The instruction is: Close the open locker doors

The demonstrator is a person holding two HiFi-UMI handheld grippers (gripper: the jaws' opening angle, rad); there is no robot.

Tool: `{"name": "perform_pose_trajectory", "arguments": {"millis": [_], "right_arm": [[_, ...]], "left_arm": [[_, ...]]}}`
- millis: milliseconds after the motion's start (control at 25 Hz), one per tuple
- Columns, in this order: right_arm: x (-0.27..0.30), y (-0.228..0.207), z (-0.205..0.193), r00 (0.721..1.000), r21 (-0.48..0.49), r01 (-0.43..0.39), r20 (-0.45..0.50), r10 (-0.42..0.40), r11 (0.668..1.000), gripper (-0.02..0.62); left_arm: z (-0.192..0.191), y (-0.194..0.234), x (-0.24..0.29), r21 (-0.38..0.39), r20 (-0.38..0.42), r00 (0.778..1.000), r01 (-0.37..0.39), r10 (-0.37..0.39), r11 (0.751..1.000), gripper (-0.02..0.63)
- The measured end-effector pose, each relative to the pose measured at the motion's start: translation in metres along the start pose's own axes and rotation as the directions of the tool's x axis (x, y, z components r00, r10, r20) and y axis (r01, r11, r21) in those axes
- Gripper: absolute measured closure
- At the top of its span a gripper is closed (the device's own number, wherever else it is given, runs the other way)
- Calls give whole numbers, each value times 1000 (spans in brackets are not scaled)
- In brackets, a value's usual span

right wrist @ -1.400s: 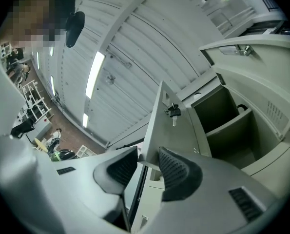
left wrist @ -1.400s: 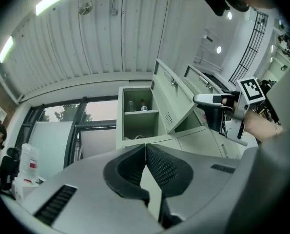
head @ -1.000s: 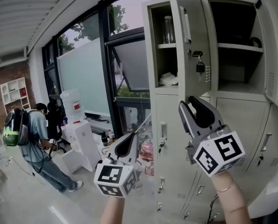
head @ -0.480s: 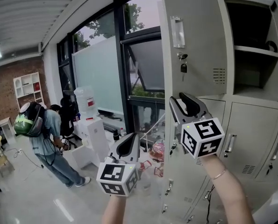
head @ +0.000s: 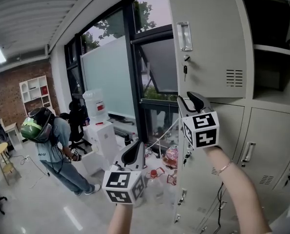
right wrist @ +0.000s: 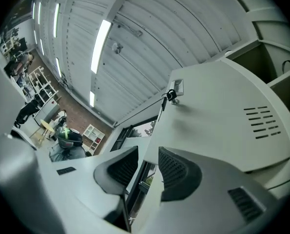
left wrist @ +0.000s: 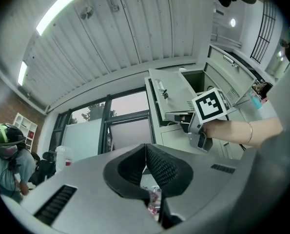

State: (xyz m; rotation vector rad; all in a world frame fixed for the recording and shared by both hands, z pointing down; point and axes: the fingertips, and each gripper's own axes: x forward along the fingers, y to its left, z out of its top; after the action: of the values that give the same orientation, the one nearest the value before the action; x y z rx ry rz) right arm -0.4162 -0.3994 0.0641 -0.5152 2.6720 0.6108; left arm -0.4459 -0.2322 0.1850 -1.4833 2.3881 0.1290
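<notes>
The upper locker door (head: 208, 48), grey with a handle, a key and vent slots, stands across its compartment and faces me. My right gripper (head: 193, 100) points up at the door's lower left corner. In the right gripper view the door (right wrist: 222, 116) has its free edge running down between the jaws of that gripper (right wrist: 148, 165), which stands open; the right finger (right wrist: 176, 172) lies against the door's face, and a gap shows at the left pad. The locker compartment (head: 276, 43) to the right stands open. My left gripper (head: 136, 150) hangs lower left, shut and empty, pads together (left wrist: 145, 147).
Closed lower lockers (head: 261, 145) run beneath. Big windows (head: 110, 77) fill the wall on the left. A person with a green helmet (head: 52, 150) stands by a water dispenser (head: 98, 126). Bottles and clutter (head: 169, 160) lie on the floor by the lockers.
The upper door has swung from edge-on and open to covering its compartment, which showed a shelf and items before. My right gripper moved left and up with it. The left gripper has barely moved.
</notes>
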Motion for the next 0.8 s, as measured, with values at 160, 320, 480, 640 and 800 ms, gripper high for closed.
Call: {"name": "perform_pose_trajectory", "arguments": {"millis": [160, 320, 480, 640, 800], "right_arm": [[24, -16, -18, 998, -7, 35, -54, -35, 999, 479], [39, -36, -34, 991, -11, 80, -105, -81, 997, 479], [47, -48, -45, 985, -18, 103, -139, -104, 995, 479], [51, -49, -45, 980, -29, 114, -161, -117, 993, 483], [49, -48, -48, 977, -5, 111, -182, -110, 994, 483]], "left_arm": [[-2, 10, 3, 11, -4, 1000, -14, 14, 1000, 584], [3, 16, 5, 16, -4, 1000, -21, 21, 1000, 584], [7, 18, 7, 23, 1, 1000, -22, 22, 999, 584], [10, 16, 10, 27, 4, 1000, -10, 10, 1000, 584], [12, 12, 11, 26, 12, 1000, 7, -7, 1000, 584]]}}
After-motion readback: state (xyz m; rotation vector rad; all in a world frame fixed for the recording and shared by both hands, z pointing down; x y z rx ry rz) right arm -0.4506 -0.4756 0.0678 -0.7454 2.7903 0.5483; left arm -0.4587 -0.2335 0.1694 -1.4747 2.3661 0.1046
